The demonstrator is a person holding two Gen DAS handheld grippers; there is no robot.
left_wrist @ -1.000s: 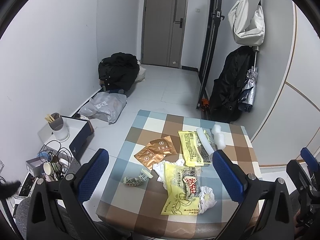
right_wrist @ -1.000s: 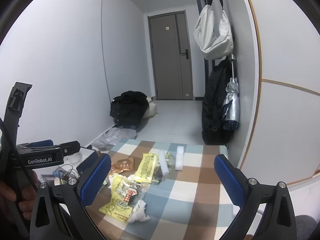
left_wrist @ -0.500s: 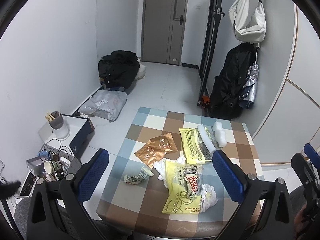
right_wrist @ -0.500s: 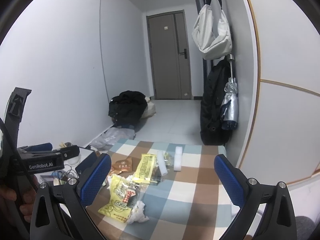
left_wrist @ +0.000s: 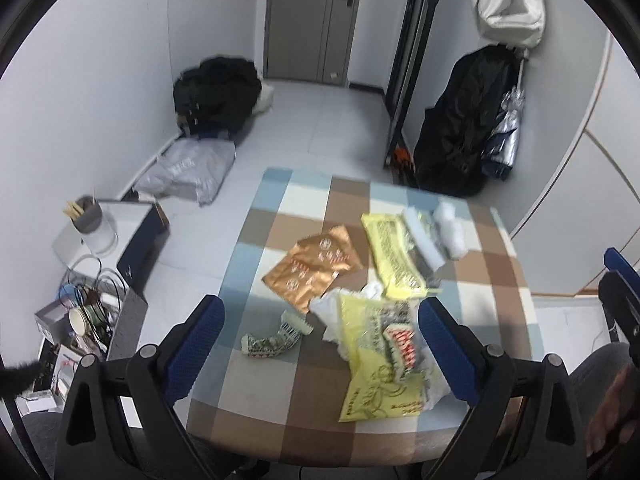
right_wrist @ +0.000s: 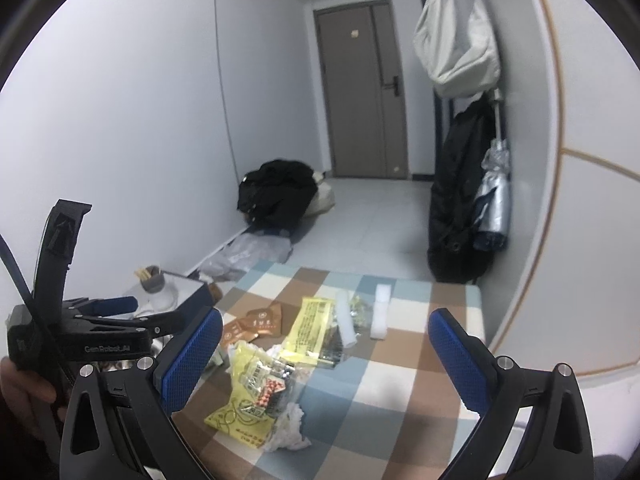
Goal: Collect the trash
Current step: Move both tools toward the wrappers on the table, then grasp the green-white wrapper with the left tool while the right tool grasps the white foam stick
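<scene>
Lying near the middle of your checked table (left_wrist: 280, 408), the trash is a loose heap: yellow snack bag (left_wrist: 380, 364) on white tissue (left_wrist: 332, 312), crumpled wrapper (left_wrist: 272, 340) at its nine o'clock, copper sachets (left_wrist: 316, 268) at eleven, long yellow packet (left_wrist: 394, 256) and foam pieces (left_wrist: 452, 228) at one. Since a second ago your left gripper (left_wrist: 320, 356) has tipped down nearer the heap; its jaws are closing slightly, empty. Your right gripper (right_wrist: 324, 356) hangs spread, empty. Nothing blocks the approach; overlapping pieces may lift together.
</scene>
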